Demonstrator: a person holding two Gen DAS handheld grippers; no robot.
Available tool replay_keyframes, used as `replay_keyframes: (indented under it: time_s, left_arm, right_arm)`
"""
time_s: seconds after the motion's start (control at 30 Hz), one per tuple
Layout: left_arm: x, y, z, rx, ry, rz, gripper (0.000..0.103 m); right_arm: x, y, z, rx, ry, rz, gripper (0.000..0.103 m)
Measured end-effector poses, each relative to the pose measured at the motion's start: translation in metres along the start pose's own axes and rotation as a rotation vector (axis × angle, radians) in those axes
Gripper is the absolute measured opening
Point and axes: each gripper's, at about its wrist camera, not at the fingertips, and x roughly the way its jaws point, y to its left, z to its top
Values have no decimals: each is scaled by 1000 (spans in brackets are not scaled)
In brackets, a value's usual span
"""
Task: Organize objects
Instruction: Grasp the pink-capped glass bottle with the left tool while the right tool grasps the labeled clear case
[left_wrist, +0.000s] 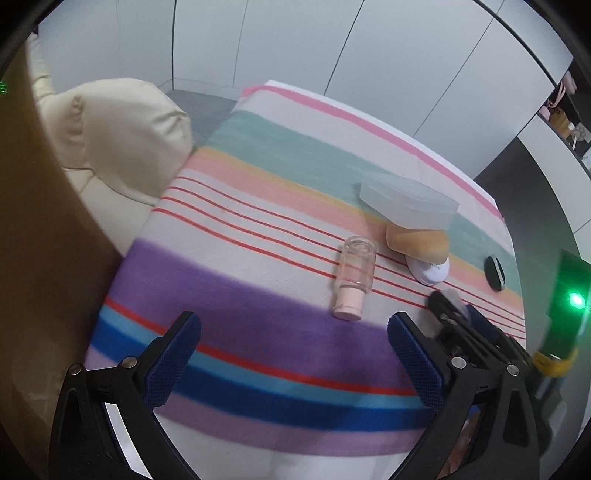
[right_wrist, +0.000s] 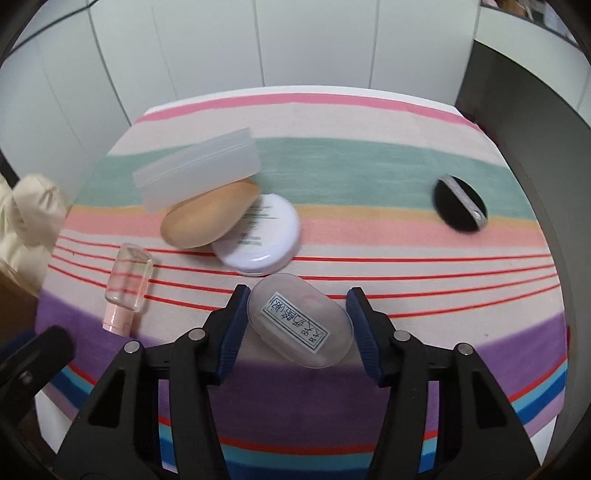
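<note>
On the striped cloth lie a clear bottle with a pink cap (left_wrist: 354, 275) (right_wrist: 127, 286), a tan sponge (right_wrist: 208, 214) (left_wrist: 419, 240), a white round compact (right_wrist: 264, 234) (left_wrist: 432, 271), a frosted plastic box (right_wrist: 197, 170) (left_wrist: 408, 201) leaning on the sponge, and a black puff (right_wrist: 460, 203) (left_wrist: 494, 273). My right gripper (right_wrist: 297, 319) is shut on a clear oval case with a label (right_wrist: 297, 321). My left gripper (left_wrist: 293, 356) is open and empty, just short of the bottle.
A cream cushioned chair (left_wrist: 122, 147) stands left of the table. White wall panels run behind it. A brown surface (left_wrist: 33, 258) is at the far left. The right gripper shows at the right of the left wrist view (left_wrist: 461, 321).
</note>
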Motion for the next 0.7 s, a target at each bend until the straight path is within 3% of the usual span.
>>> replay_keyframes:
  time_s: [0.13,0.27,0.3,0.37,0.4,0.5,0.7]
  left_arm:
    - [16,-14,4,35,15,15,101]
    - [32,-37,10,126,-7,98,101]
    - [36,-42,11,145,-11,113,97]
    - [42,-49,11,182,-8,119,61]
    - [43,-52,9,203,-2,122,28]
    - [40,-61,4,266,-44,181,28]
    - [40,-57,3,249,-25,177,28]
  right_arm:
    - [-8,-20,2,53,-22,-14,56]
    - [-8,-27,4,77,-18,-10,56]
    - [-8,-27,3,77,-14,-8,56]
    - [-6,-26,2,75,-6,-1,56]
    - [-6,-26,2,72,-5,0,56]
    - [-6,-24,2,67,-6,5,56]
    - [-5,-23,1,63,-7,12,56]
